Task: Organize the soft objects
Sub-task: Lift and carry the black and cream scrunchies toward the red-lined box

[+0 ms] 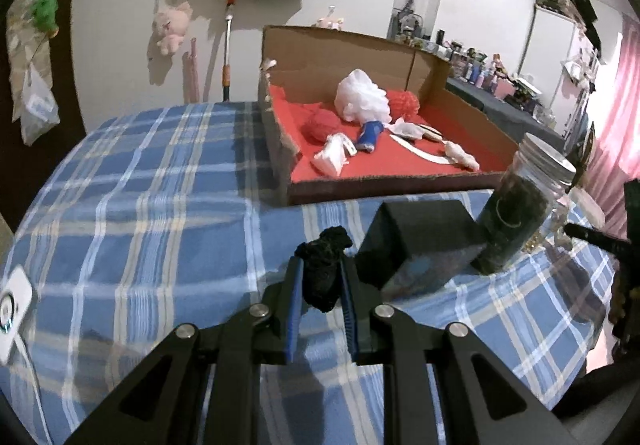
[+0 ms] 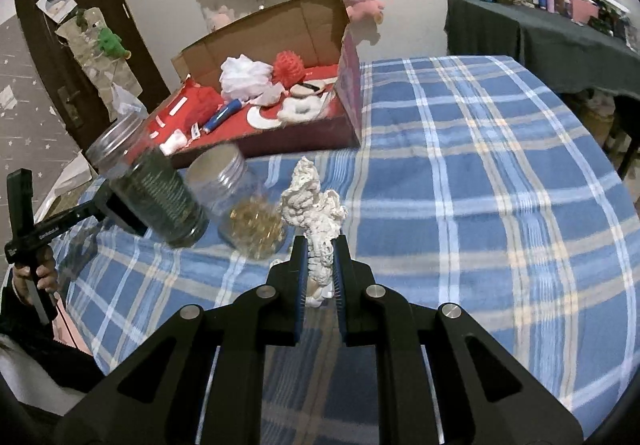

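Black gripper (image 1: 322,269) linkage, blue pads (image 1: 295,309), silver screws (image 1: 259,310).

Dim indoor light, soft shadows on wall, fisheye bending, dark vignetted corners

Two jars (image 2: 160,201) (image 2: 244,205), one cardboard box (image 2: 280,33), two red puffs (image 1: 322,125) (image 1: 404,101) and one white puff (image 1: 362,95) are counted.
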The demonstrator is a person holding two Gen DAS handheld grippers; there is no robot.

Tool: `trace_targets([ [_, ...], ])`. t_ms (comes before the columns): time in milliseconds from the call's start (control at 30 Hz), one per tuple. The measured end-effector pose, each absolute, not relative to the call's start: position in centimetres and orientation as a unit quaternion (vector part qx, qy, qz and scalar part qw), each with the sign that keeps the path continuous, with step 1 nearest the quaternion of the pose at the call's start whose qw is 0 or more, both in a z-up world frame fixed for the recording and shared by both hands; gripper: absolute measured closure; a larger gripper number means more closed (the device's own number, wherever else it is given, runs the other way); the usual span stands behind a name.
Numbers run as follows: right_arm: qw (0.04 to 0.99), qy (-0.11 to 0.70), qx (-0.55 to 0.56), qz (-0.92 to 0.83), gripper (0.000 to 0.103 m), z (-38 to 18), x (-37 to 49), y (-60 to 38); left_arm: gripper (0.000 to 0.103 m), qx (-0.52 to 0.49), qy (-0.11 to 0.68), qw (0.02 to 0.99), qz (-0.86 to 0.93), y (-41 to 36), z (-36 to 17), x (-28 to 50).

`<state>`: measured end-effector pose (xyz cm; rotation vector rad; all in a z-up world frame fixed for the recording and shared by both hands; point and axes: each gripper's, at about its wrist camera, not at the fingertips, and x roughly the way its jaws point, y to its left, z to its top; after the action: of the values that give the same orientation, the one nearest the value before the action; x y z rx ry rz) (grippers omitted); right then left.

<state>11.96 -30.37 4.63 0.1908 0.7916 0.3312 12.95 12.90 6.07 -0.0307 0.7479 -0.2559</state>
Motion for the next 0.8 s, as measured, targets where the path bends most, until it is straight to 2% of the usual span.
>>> trace_targets([
  [500,0.897,0.392,0.016,0.203,0.092,5.7,17.5,-29.0,0.084,0.052,0.355,0.913,-0.193,12.3,6.6,16.9],
  [800,0.889,0.388,0.008,0.242,0.092,6.4,19.1,-28.4,0.084,0.071,0.345,0.907,-0.232,12.0,7.7,18.0],
])
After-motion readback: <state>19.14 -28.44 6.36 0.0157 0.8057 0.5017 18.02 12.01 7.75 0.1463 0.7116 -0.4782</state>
